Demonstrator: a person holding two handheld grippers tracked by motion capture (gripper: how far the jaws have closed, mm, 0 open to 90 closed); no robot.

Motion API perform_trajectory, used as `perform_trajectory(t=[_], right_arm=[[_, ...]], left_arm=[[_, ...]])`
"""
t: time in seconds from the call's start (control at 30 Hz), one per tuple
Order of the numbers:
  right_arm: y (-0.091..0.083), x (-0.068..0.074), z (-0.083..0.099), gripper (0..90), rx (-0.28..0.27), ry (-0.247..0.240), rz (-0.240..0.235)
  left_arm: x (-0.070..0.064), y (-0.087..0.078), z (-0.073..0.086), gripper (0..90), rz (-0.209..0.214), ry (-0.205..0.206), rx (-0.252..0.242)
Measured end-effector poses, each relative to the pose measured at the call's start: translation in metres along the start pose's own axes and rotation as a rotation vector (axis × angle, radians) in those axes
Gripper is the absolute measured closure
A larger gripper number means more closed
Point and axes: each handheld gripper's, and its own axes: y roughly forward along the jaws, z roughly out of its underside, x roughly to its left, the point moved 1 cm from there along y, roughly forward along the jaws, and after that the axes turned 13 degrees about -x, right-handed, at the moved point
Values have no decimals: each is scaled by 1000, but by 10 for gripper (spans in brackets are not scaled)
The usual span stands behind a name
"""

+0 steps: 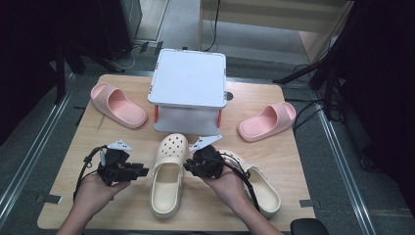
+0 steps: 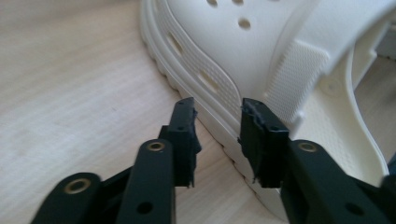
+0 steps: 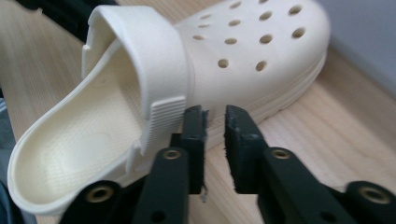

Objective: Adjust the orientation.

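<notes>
At the lower centre of the high view, the cream perforated foam clog (image 1: pixel 168 175) lies on the wooden desk (image 1: pixel 88 142). Left gripper (image 2: pixel 217 135) and right gripper (image 3: pixel 215 140), fingers slightly spread, flank its sides, seemingly ready to lift it together.

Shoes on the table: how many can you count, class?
4: pink slipper far left, pink slipper far right, cream clog centre front, cream clog front right, partly behind a hand.

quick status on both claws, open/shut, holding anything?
Left claw: open, jaws apart at the side sole of the cream clog, holding nothing.
Right claw: open with a narrow gap, at the clog's other side, holding nothing.
</notes>
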Motion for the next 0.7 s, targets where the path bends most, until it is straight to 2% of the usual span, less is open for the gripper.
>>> perform_trajectory(t=[0.13, 0.23, 0.27, 0.4, 0.47, 0.57, 0.6, 0.7], right_arm=[[-16, -3, -1, 670, -36, 5, -29], [-26, -5, -1, 644, -47, 7, -26], [-38, -7, -1, 620, -57, 7, -35], [-60, -12, 1, 607, -70, 11, -28], [-70, -16, 4, 595, -77, 6, -15], [-79, -20, 6, 594, -82, 1, -23], [-90, -25, 9, 594, -68, 14, 0], [-102, -30, 13, 594, -70, 33, 15]], left_arm=[[-1, -5, -6, 499, 4, 15, 5], [-2, -6, -8, 488, 18, 23, 10], [-4, -6, -10, 476, 25, 38, 11], [-6, -4, -16, 437, 12, 62, 5], [-7, -2, -19, 425, 18, 65, 6], [-7, 1, -22, 403, 23, 81, 18], [-7, 2, -23, 400, 30, 92, 25], [-7, 3, -24, 389, 35, 100, 24]])
